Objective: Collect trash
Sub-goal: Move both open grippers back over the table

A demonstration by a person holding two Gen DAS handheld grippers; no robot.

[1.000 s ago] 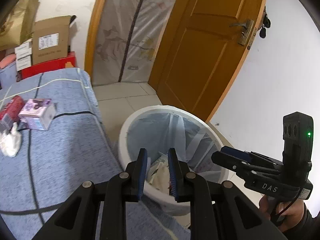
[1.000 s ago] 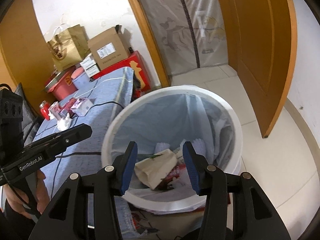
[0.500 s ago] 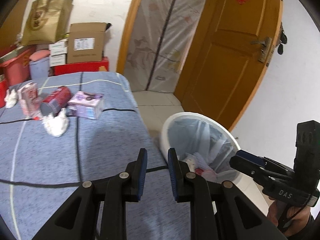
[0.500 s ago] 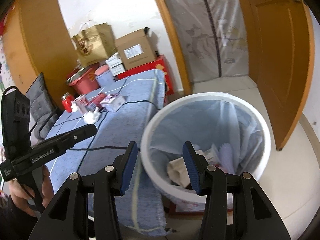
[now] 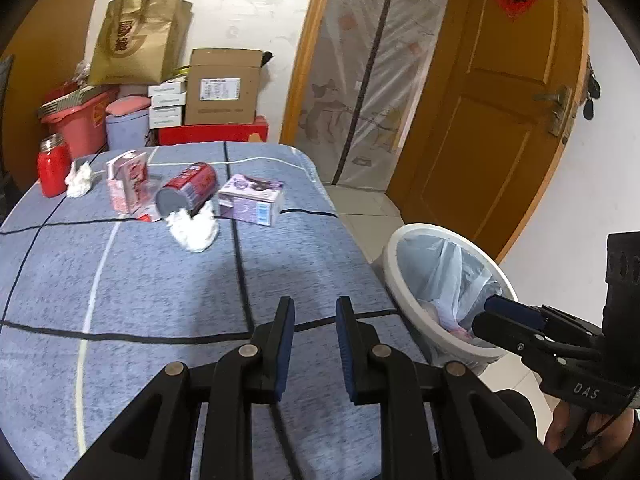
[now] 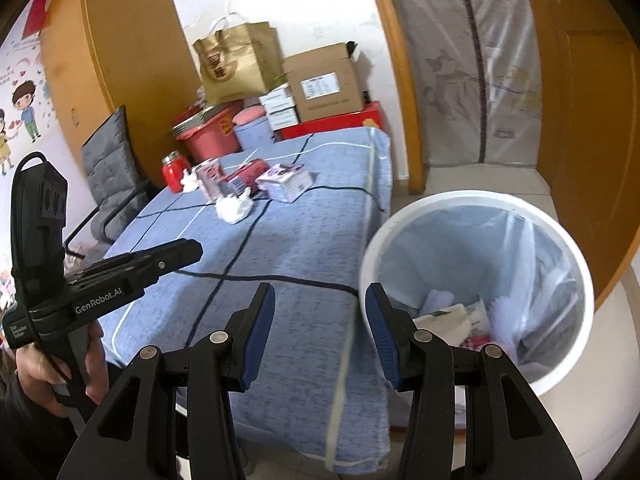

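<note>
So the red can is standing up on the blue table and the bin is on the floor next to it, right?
Not quite. The red can is lying on its side on the blue table, as the left wrist view shows. The bin does sit on the floor beside the table.

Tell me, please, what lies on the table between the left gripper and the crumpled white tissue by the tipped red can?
Nothing: in the left wrist view, only bare blue checked tablecloth lies between the left gripper and the crumpled tissue.

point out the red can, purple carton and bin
red can [image 5: 188, 194], left wrist view, on its side wall
purple carton [image 5: 251, 200], left wrist view, top face
bin [image 6: 576, 264], right wrist view, white rim
</note>
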